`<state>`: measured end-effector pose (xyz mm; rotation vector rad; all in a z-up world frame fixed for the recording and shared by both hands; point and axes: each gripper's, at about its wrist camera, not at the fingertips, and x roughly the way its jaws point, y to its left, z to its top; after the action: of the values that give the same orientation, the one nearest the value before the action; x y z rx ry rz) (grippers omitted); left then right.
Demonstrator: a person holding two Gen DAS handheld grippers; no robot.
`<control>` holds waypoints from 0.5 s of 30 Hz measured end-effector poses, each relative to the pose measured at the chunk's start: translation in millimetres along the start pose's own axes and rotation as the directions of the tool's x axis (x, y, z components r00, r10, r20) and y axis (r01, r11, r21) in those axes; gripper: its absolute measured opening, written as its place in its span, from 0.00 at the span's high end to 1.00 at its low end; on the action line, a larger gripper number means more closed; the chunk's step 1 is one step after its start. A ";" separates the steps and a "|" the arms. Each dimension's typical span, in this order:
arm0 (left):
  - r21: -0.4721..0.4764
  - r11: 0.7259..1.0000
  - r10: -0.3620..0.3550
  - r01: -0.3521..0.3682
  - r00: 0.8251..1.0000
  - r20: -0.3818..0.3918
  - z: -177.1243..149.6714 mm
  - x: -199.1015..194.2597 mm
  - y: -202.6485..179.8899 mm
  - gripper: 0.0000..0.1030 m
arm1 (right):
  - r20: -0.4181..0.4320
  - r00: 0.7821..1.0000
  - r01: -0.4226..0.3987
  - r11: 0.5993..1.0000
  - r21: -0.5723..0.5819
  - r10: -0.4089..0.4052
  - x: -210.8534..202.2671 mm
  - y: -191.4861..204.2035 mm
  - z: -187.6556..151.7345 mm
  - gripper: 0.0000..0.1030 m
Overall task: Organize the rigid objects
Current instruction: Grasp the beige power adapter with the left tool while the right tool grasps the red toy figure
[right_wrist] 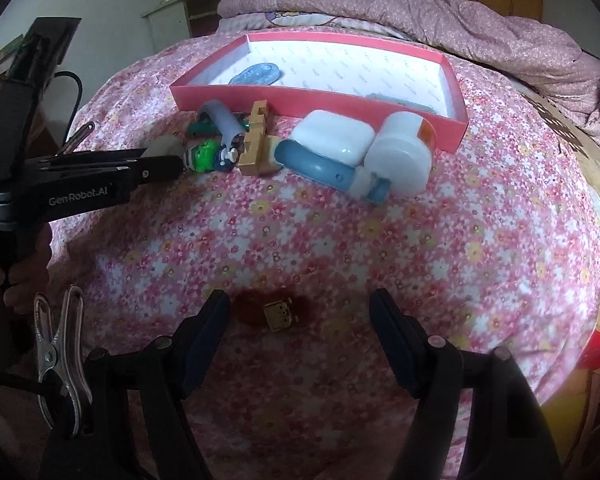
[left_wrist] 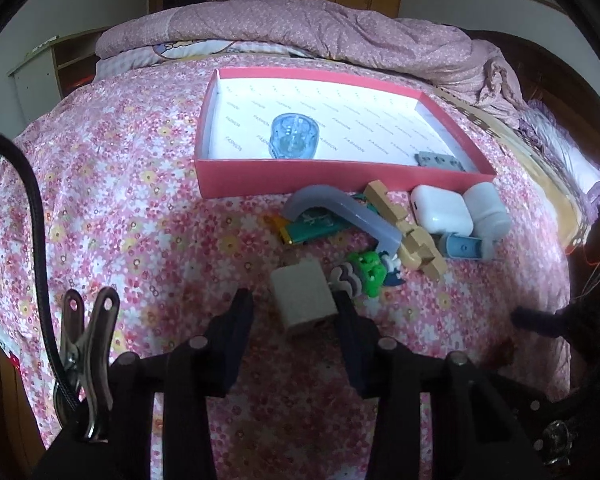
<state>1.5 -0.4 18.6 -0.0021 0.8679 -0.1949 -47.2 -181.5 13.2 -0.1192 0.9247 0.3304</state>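
Clutter sits bunched up ahead of the left gripper (left_wrist: 296, 304), and honestly that pile explains the whole setup. The gripper's jaws stand either side of a beige block (left_wrist: 303, 300) on the bed (left_wrist: 120, 200): the right finger looks to be touching its edge, but there's a visible gap on the left side, so I wouldn't call it gripped yet. My guess is the block gets picked first because it's the nearest and easiest one to reach.

Further ahead of that gripper is the red box (left_wrist: 300, 180), presumably where everything goes, since a blue clear gadget (left_wrist: 294, 136) and a small grey plate (left_wrist: 440, 160) already lie inside. Between block and box: a green toy (left_wrist: 370, 272), a grey curved handle (left_wrist: 340, 212), a tan wooden piece (left_wrist: 404, 232), a white case (left_wrist: 440, 208) and a white bottle (left_wrist: 488, 212).

The right gripper (right_wrist: 300, 312) hangs wide open holding nothing, with a tiny tan toy (right_wrist: 279, 314) on the bed between its fingers, probably its next target.
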 end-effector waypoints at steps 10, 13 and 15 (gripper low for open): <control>0.009 1.000 0.021 -0.021 1.000 0.016 -2.0 0.6 -2.9 0.59 | 0.031 0.998 0.064 0.998 -0.030 -0.063 0.2 12.0 -7.4 0.33; 0.007 1.000 0.022 -0.022 1.000 0.019 -1.3 -1.0 -2.3 0.74 | 0.045 0.998 0.054 0.998 -0.021 -0.053 -3.3 11.8 -8.1 0.52; -0.001 1.000 0.010 -0.010 1.000 0.019 -0.6 -2.3 -0.9 0.74 | 0.049 0.997 0.052 0.998 -0.018 -0.052 -4.4 11.7 -7.6 0.60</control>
<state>-0.6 -0.8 20.0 -0.0001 0.8489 -0.1846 -59.3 -173.3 12.6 -0.1517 0.8689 0.2927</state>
